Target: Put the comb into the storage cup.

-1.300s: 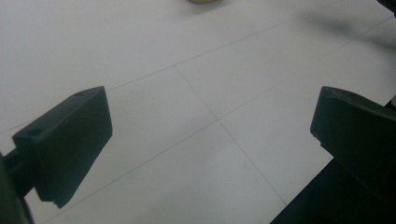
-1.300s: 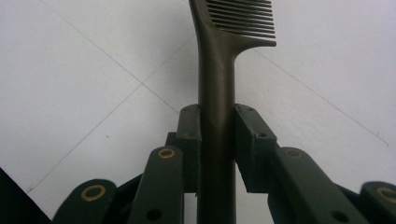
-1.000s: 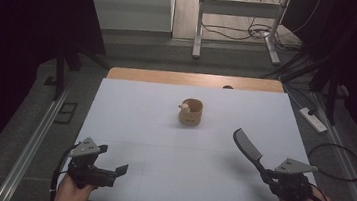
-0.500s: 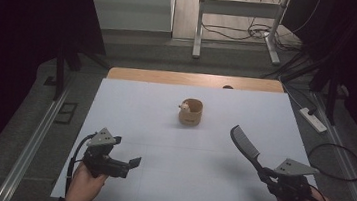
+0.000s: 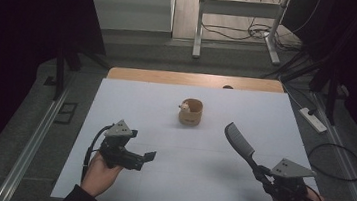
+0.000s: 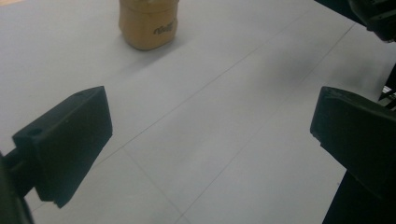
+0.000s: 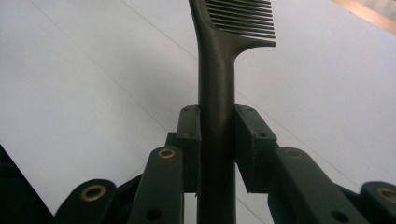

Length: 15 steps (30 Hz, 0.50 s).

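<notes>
A black comb (image 5: 238, 140) sticks up and away from my right gripper (image 5: 262, 175), which is shut on its handle (image 7: 215, 116) above the table's front right. The comb's teeth (image 7: 243, 21) point to the right in the right gripper view. My left gripper (image 5: 147, 157) is held at the front left, open, with nothing between its black pads (image 6: 70, 140). A small tan wooden cup (image 5: 191, 112) with something pale in it stands upright near the middle of the white table (image 5: 130, 105). The cup (image 6: 148, 23) lies ahead of the left gripper, well apart from it.
The table's wooden far edge (image 5: 194, 78) borders the white top. Metal rails run along both sides on the floor, with a power strip (image 5: 313, 119) and cables at the right. A white frame's legs (image 5: 199, 27) stand beyond the table.
My left gripper has moved forward and to the right over the table's front left. My right gripper with the comb has shifted slightly left.
</notes>
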{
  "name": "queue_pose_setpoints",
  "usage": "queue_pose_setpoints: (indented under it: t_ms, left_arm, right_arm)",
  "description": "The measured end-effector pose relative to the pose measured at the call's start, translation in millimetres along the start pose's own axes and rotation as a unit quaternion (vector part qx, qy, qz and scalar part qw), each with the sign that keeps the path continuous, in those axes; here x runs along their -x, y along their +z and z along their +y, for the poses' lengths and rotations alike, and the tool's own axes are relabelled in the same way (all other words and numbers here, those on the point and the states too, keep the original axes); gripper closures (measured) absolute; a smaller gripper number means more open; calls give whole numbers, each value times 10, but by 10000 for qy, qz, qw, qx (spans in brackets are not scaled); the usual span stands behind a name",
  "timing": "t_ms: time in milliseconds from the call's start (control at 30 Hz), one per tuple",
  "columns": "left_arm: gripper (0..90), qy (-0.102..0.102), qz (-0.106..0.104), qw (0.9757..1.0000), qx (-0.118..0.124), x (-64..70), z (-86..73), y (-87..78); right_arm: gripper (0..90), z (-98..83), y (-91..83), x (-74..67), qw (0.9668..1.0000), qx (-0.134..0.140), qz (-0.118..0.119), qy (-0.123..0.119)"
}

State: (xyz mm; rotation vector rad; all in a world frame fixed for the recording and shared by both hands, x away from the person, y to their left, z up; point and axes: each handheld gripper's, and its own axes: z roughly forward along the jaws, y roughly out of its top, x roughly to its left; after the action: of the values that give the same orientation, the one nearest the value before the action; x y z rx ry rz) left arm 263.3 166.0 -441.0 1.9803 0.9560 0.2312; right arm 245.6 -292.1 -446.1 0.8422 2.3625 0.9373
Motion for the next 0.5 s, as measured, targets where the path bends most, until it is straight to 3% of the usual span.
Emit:
queue_pose_setpoints:
  t_ms: [167,500]
  left_arm:
    - [0,-28,-268,9996,88,7,87,83]
    - [0,-46,-556,9984,131,42,245,229]
  right_arm:
    - [725,39,15,-42,9999,61,32,-76]
    - [724,105,56,-100,9998,151,17,-154]
